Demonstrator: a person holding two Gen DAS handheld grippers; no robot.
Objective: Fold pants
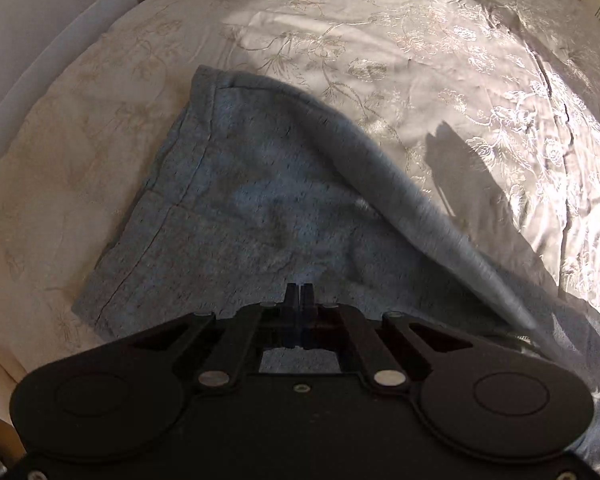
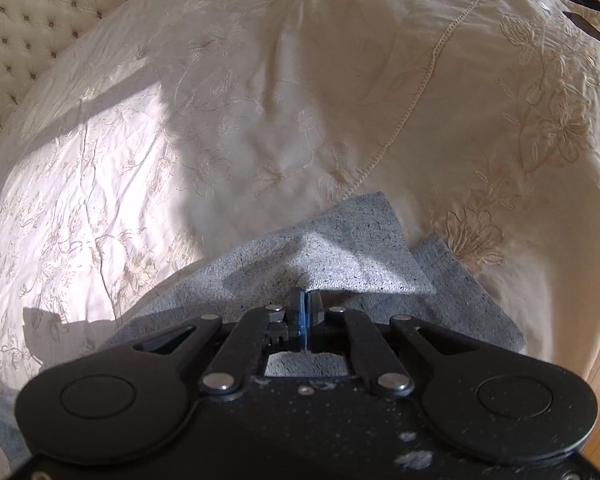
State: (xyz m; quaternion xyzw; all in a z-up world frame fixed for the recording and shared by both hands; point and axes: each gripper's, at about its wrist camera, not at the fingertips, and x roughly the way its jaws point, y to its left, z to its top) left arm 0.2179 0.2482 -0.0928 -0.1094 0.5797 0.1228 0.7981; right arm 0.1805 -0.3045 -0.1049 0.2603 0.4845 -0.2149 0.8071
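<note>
Grey knit pants point(image 1: 236, 208) lie on a cream embroidered bedspread point(image 1: 380, 48). In the left wrist view my left gripper point(image 1: 299, 292) is shut on the pants' near edge, and a lifted fold of the cloth runs from the far corner down to the right. In the right wrist view my right gripper point(image 2: 306, 298) is shut on another part of the pants point(image 2: 340, 248), pulling the cloth into a raised peak at the fingertips. A corner of the pants points away over the bedspread point(image 2: 260, 100).
A tufted cream headboard point(image 2: 40, 8) stands at the far left in the right wrist view. Wooden floor point(image 2: 596, 380) shows past the bed's right edge. A white wall or panel point(image 1: 28, 40) borders the bed at the left in the left wrist view.
</note>
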